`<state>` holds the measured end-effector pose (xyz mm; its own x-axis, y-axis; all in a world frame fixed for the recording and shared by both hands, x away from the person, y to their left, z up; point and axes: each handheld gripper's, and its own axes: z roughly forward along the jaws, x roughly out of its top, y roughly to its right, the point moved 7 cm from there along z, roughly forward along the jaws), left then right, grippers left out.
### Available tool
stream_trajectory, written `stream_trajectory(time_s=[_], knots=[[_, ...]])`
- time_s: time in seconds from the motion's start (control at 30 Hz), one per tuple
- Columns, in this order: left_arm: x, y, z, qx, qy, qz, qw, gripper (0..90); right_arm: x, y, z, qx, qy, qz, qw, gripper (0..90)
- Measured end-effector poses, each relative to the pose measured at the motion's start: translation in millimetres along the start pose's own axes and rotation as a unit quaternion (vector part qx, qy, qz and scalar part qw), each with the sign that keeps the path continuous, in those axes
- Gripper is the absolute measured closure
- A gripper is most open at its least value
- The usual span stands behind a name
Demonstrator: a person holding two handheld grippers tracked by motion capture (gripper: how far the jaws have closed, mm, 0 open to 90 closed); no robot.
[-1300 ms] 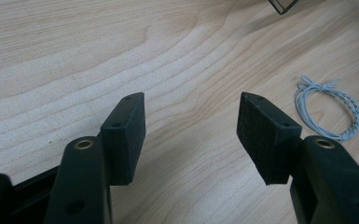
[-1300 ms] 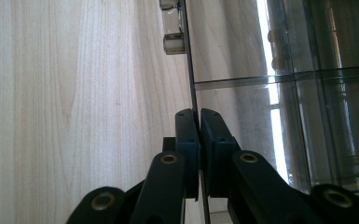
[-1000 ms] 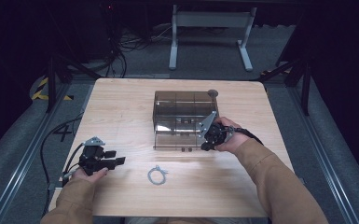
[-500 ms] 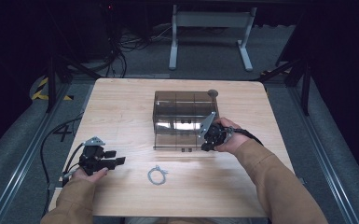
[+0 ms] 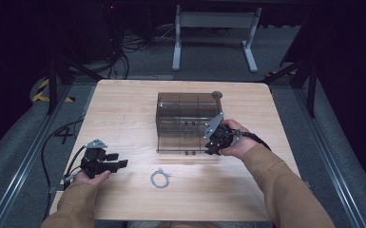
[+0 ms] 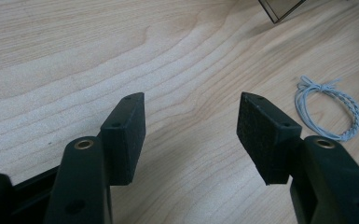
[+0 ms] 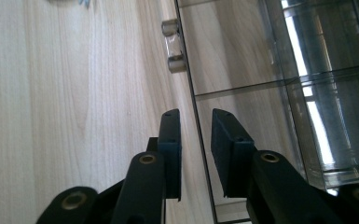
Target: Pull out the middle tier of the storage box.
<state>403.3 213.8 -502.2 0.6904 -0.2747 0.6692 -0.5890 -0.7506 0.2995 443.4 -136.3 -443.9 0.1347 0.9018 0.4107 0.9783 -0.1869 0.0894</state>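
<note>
A smoky clear plastic box [image 5: 185,111] stands in the middle of the table, its front panel [image 5: 180,142] reaching down to the wood. My right gripper [image 5: 209,146] is at the panel's right front corner. In the right gripper view its jaws [image 7: 196,140] straddle the thin edge of the clear panel [image 7: 242,70]. They have just been opening, and a small gap shows on each side of the edge. My left gripper [image 5: 119,160] rests open on the table at the front left, nothing between its pads [image 6: 191,130]. A grey cord loop [image 5: 160,178] [image 6: 326,109] lies just to its right.
The wooden table [image 5: 123,109] has bare room left of and behind the box. Two small metal latch studs [image 7: 172,44] sit along the panel's edge. A round dark knob [image 5: 216,94] tops the box's back right corner. Cables and a stand's legs lie on the floor beyond.
</note>
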Motion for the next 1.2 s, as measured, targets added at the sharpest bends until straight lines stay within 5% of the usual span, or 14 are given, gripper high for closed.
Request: stream_trajectory(time_s=[0.57,1.2], knots=[[0.2,0.1,0.3,0.001,0.000,0.001,1.0000,43.1,17.7,-24.5,-11.9,-0.013,0.057,0.045,0.9973,65.2],[0.7,0.3,0.6,-0.002,0.001,0.002,1.0000,43.1,36.8,-39.0,-5.6,-0.003,0.068,0.069,0.9953,65.1]])
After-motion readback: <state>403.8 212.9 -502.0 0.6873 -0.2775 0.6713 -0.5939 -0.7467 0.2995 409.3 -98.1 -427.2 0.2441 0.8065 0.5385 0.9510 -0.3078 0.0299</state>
